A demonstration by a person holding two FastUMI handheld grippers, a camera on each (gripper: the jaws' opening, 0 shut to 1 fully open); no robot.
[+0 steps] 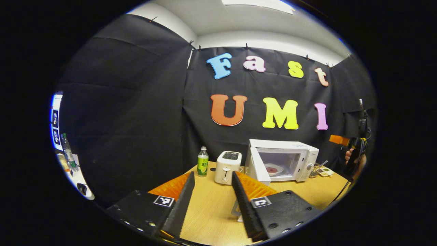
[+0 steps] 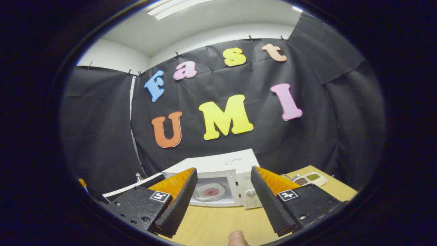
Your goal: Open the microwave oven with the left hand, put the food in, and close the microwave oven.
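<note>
Already the food sat inside the microwave; its door hung open toward one o'clock of the empty, wide-open left gripper; right gripper likewise empty.

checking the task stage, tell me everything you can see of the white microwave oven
The white box-shaped microwave oven stands upright at the back of the light wooden table, right of a white toaster. Its side-hinged door is swung open to the left. Inside lies a white plate with reddish food. Its control panel has round knobs. Neither gripper touches it.
</note>
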